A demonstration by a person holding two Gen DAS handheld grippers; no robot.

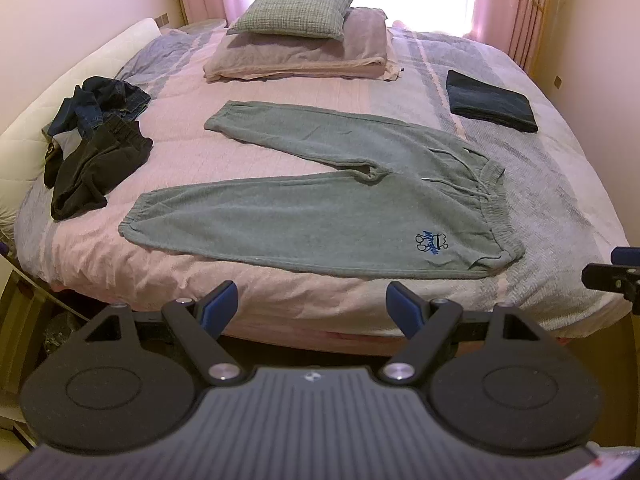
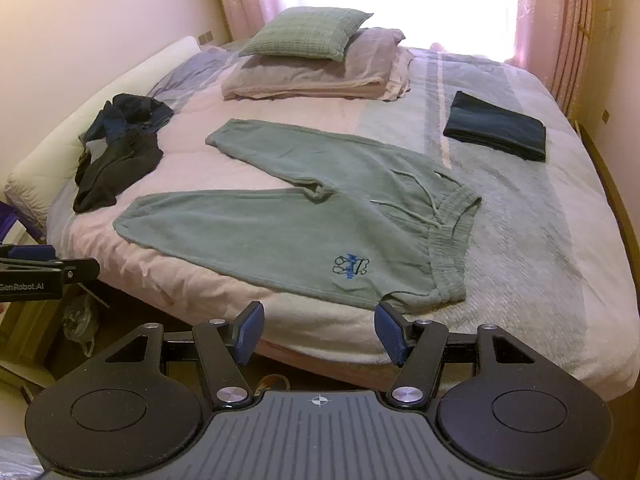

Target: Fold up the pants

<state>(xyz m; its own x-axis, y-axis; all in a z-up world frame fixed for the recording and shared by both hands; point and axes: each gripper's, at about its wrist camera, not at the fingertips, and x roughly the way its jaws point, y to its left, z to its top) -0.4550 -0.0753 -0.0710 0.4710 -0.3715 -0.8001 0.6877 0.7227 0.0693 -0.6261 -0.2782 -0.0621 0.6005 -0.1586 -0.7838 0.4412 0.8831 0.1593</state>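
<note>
A: Item one — the grey sweatpants point(image 1: 320, 200). Where did they lie?

B: Spread flat across the middle of the frame on the bed point(image 1: 540, 200), waistband at the right, both legs running left and splayed apart, a blue logo point(image 1: 430, 243) near the waistband on the nearer leg.

A: Item two, the grippers?

B: The left gripper point(image 1: 311, 306) stood at the bottom centre of its own view, fingers released and wide apart, nothing between them, short of the mattress edge. The right gripper point(image 2: 320, 328) was the same — blue pads spread, empty, just below the waistband corner but not touching it.

A: Other stock?

B: Dark crumpled clothes point(image 1: 96, 140) at the left of the frame; a dark folded garment point(image 1: 490, 100) at the upper right; a green cushion point(image 1: 296, 10) on stacked pillows point(image 1: 296, 58) at top centre; pink curtains point(image 1: 516, 8) behind.
</note>
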